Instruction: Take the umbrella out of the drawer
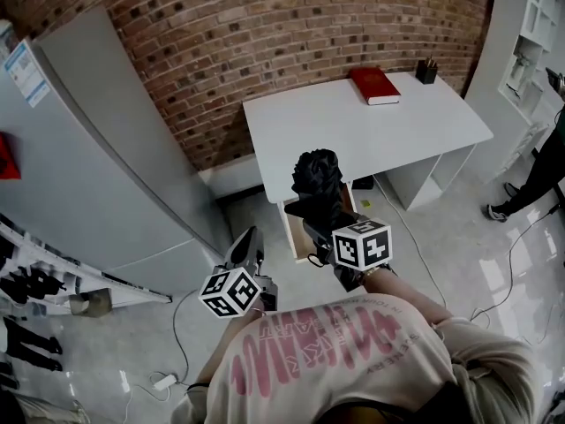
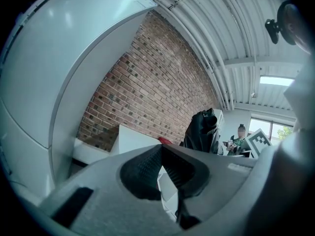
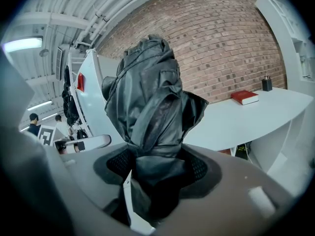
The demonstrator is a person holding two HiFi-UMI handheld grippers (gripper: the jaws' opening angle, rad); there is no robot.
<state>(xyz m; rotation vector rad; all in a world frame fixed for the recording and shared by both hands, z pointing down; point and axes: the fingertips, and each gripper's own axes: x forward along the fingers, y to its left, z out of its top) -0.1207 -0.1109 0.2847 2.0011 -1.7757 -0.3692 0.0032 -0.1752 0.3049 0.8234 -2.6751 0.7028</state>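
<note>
A black folded umbrella (image 1: 318,179) stands upright in my right gripper (image 1: 323,217), whose jaws are shut on its lower part. In the right gripper view the umbrella (image 3: 150,97) fills the middle, and the gripper (image 3: 156,161) pinches its crumpled fabric between the pads. It hangs above the open drawer (image 1: 293,230) under the white desk (image 1: 353,135). My left gripper (image 1: 248,244) is lower and to the left, apart from the drawer, holding nothing. In the left gripper view its pads (image 2: 147,163) meet at the tip of the gripper (image 2: 161,149), and the umbrella (image 2: 202,129) shows beyond them.
A red book (image 1: 374,85) and a dark pen holder (image 1: 427,71) lie on the desk. A tall grey cabinet (image 1: 97,175) stands at the left and white shelving (image 1: 530,25) at the right. A person (image 1: 534,179) stands by the right edge. Cables run over the floor (image 1: 494,263).
</note>
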